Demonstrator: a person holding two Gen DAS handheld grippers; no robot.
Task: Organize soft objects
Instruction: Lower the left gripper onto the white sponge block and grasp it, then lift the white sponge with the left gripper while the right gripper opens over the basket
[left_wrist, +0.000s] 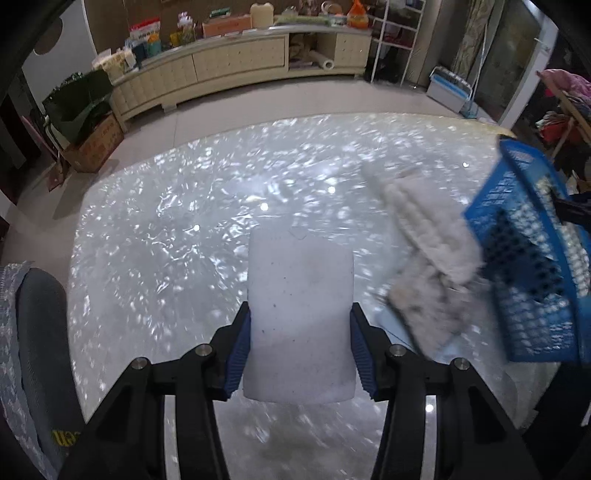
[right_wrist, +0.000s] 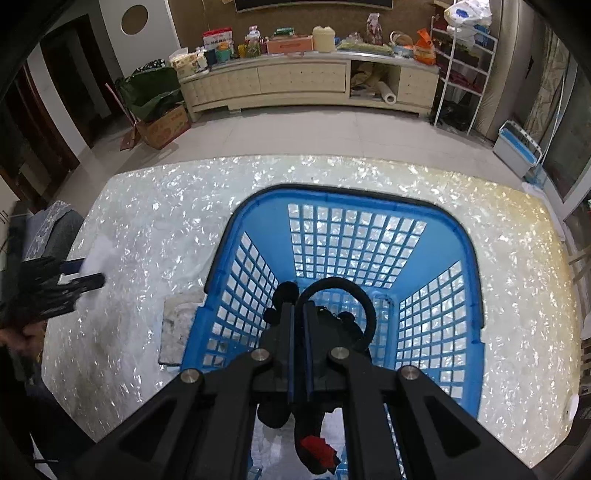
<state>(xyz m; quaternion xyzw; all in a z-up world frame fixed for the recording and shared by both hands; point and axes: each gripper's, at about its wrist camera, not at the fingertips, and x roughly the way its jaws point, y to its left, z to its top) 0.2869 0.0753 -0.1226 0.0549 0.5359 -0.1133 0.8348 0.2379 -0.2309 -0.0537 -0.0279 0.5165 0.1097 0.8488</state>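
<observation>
White foam-like block (left_wrist: 300, 317) sits clamped between blue pads (left_wrist: 241, 354) of L gripper (left_wrist: 300, 354); pads press both side faces, block upright along the fingers, held above the table (left_wrist: 184, 229). Table top is pearl-shell patterned, glossy, w/ light glare spots.

R of the block, L-wrist view: fluffy cream slipper-type item (left_wrist: 424, 221) lying on the table, one end against the blue plastic basket (left_wrist: 524, 258). Below it a flatter grey-white pad (left_wrist: 424, 306), worn surface, also touching the basket wall. Exact nature of both unclear — motion blur.

R-wrist view: R gripper (right_wrist: 300, 325) fingers drawn together, pads nearly meeting, inside the basket (right_wrist: 461, 258). Black soft toy w/ loop (right_wrist: 343, 295) is around and under the fingertips; a red part shows lower down near white fabric (right_wrist: 332, 424) on the basket floor. Whether the pads actually pinch the toy — cannot tell, the fingers hide the contact.

Basket stands on the table, lattice walls, table pattern visible through them. Grey-white pad (right_wrist: 181, 321) lies just outside its L wall. L gripper (right_wrist: 74, 284) w/ white block appears at far L edge, well apart from the basket.

Backgrnd: cream TV cabinet (right_wrist: 295, 85), cardboard box (right_wrist: 166, 125) on tiled floor.
</observation>
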